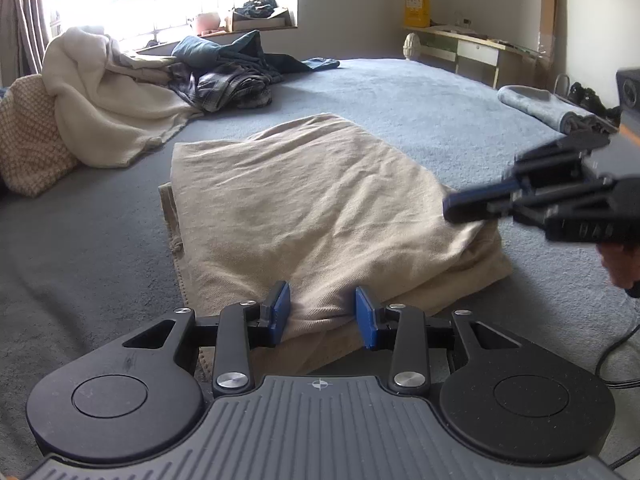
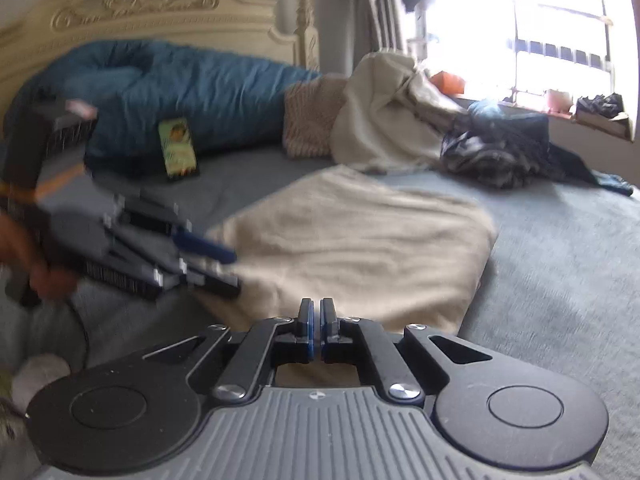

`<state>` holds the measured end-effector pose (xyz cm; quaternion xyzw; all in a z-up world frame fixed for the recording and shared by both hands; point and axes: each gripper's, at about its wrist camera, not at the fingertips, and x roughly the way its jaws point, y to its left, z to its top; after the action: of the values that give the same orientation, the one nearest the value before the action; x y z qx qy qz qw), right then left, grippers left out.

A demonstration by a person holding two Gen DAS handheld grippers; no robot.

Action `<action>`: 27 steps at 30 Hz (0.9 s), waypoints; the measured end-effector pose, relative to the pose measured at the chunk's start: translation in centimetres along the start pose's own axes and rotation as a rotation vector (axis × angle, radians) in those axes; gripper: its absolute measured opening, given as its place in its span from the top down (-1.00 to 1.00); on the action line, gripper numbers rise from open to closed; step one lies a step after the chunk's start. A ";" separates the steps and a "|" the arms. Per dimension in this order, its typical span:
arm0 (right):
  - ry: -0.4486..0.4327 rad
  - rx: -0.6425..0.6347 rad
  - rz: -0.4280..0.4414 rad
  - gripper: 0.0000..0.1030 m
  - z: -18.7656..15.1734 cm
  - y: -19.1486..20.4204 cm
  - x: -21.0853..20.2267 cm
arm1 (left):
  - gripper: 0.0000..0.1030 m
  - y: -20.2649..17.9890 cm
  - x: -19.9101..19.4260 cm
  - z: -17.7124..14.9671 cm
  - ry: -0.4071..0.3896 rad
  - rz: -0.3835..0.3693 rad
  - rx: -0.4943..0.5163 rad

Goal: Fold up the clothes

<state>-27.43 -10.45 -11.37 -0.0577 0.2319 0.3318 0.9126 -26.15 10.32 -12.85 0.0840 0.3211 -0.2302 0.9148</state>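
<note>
A folded beige garment (image 1: 320, 208) lies on the grey-blue bed cover; it also shows in the right wrist view (image 2: 360, 248). My left gripper (image 1: 323, 314) is open, its blue pads either side of a bunched near edge of the garment. My right gripper (image 2: 317, 322) is shut with nothing between its pads, just above the garment's near edge. In the left wrist view the right gripper (image 1: 460, 206) hovers at the garment's right side. In the right wrist view the left gripper (image 2: 224, 264), blurred, sits at the garment's left edge.
A pile of unfolded clothes (image 1: 224, 76) and a cream blanket (image 1: 100, 92) lie by the window. A blue duvet (image 2: 180, 92) and a small green packet (image 2: 178, 148) lie near the headboard. A rolled grey towel (image 1: 536, 106) is at the bed's far right.
</note>
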 end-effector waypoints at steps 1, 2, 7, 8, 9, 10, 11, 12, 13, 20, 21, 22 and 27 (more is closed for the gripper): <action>-0.020 -0.012 0.007 0.95 0.5 0.3 -0.1 | 0.28 0.0 0.1 0.0 -0.001 0.002 -0.001; -0.032 -0.021 0.018 0.95 0.9 0.6 -0.1 | 0.28 -0.1 0.1 0.0 -0.002 0.003 -0.001; 0.088 -0.052 0.043 0.95 -0.6 1.0 2.8 | 0.28 -0.2 0.2 -0.1 -0.001 0.003 0.009; 0.097 -0.053 0.041 0.96 -1.5 0.9 3.2 | 0.28 -0.3 0.2 -0.1 0.002 0.004 0.018; 0.077 -0.065 0.039 0.96 -1.9 1.0 3.2 | 0.28 -0.4 0.2 -0.1 0.005 0.005 0.026; 0.062 -0.074 0.036 0.96 -2.2 1.1 3.2 | 0.27 -0.4 0.2 0.0 0.010 0.005 0.033; 0.068 -0.076 0.033 0.96 -2.0 1.1 3.2 | 0.27 -0.3 0.0 0.2 0.017 0.003 0.031; 0.073 -0.076 0.032 0.96 -1.9 1.2 3.2 | 0.28 -0.1 -0.2 0.4 0.024 -0.001 0.024; 0.076 -0.070 0.036 0.96 -1.8 1.0 3.2 | 0.27 0.1 -0.4 0.6 0.029 -0.004 0.013; 0.068 -0.038 0.039 0.96 -2.0 0.8 3.0 | 0.28 1.2 -1.5 0.1 0.027 0.030 -0.027; 0.067 -0.032 0.041 0.96 -1.9 0.7 3.0 | 0.28 1.3 -1.4 0.0 0.028 0.034 -0.028; 0.068 -0.027 0.041 0.96 -1.9 0.7 3.0 | 0.28 1.2 -1.3 -0.1 0.031 0.038 -0.025; 0.071 -0.028 0.034 0.96 -1.9 0.9 3.1 | 0.27 1.0 -1.3 -0.1 0.042 0.046 0.006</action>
<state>-26.66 -8.48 -14.44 -0.0783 0.2603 0.3484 0.8971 -26.58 11.72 -12.10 0.0987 0.3376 -0.2082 0.9126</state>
